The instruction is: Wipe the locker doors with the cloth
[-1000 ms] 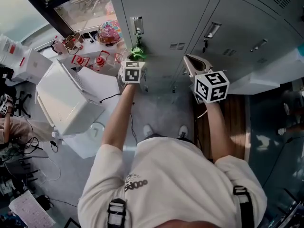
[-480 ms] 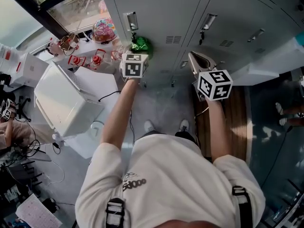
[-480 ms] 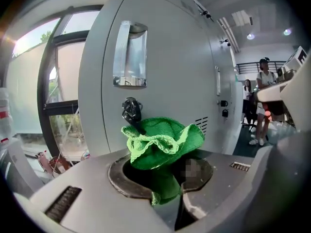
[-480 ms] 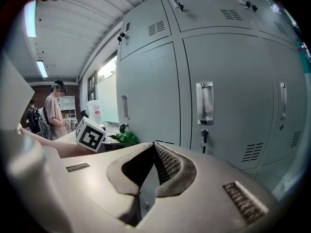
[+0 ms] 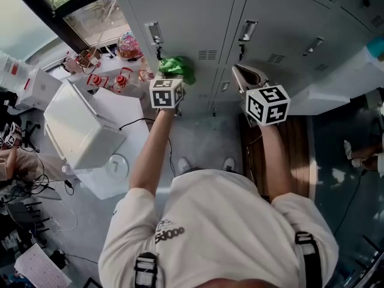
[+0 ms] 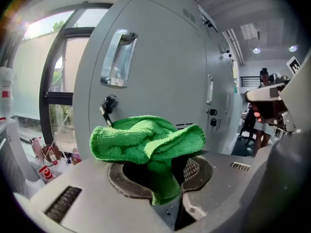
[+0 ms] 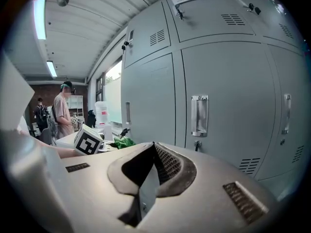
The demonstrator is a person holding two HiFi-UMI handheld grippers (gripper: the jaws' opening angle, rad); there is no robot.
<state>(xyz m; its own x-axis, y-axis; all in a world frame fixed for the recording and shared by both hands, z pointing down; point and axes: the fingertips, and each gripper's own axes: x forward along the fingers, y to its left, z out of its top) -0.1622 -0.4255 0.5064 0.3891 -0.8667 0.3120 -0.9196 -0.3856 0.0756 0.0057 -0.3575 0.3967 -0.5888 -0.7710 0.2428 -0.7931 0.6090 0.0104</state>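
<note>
Left claw (image 6: 161,176) grasping the green cloth (image 6: 146,137), which is bunched over its tips at the far locker door (image 6: 160,57) just below the key (image 6: 108,107); right claw (image 7: 151,165) clenched, empty, off right.

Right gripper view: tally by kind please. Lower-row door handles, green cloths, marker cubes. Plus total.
lower-row door handles: 3
green cloth: 1
marker cube: 1
Total: 5
</note>
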